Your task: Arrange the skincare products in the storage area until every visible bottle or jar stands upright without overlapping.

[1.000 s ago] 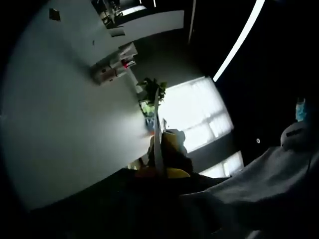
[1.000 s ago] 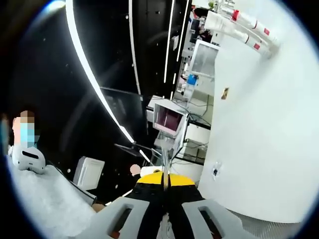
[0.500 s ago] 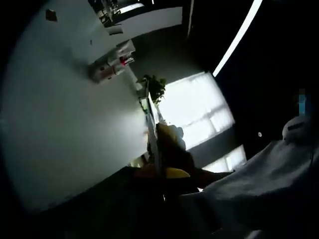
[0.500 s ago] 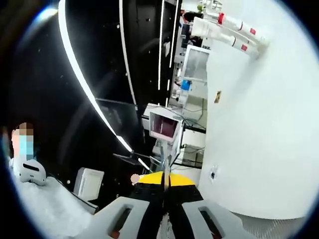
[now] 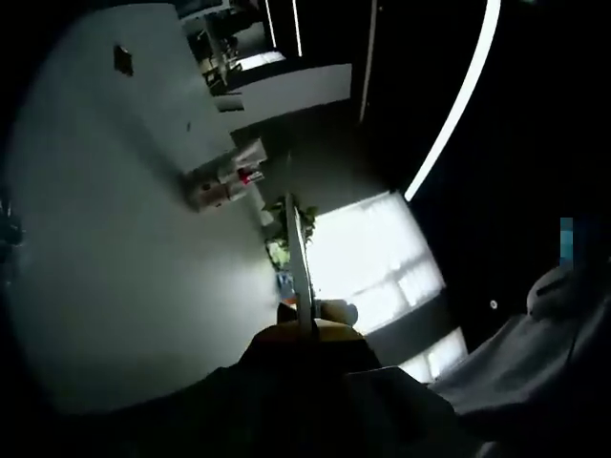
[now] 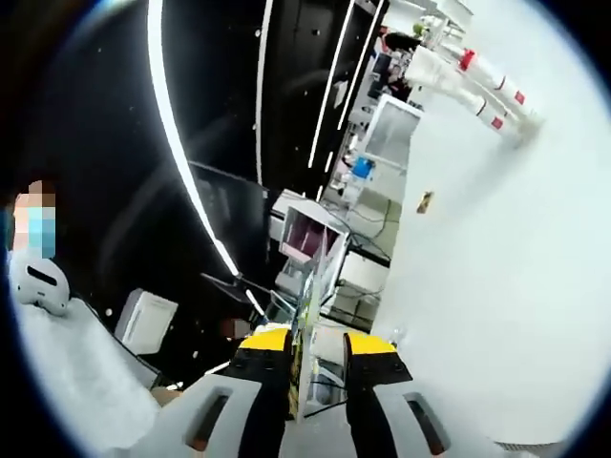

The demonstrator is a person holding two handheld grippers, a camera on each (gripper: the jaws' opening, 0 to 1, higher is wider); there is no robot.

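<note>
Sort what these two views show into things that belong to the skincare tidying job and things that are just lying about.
Belongs to the job:
- left tool, jaws together
- right tool, jaws apart

Just lying about:
- ceiling light strip
- bright window
- potted plant
- monitor
- white pipes with red bands

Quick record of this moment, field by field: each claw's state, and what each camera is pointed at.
Left claw: jaws pressed together, nothing between them
Right claw: yellow-and-black jaws apart, nothing gripped
Left gripper view aim: plain white wall, bright window, green leafy plant, long white ceiling light strip
Right gripper view aim: white pipes with red bands, pink-lit monitor screen
Person: white-clad sleeve at the lower left of the right gripper view
</note>
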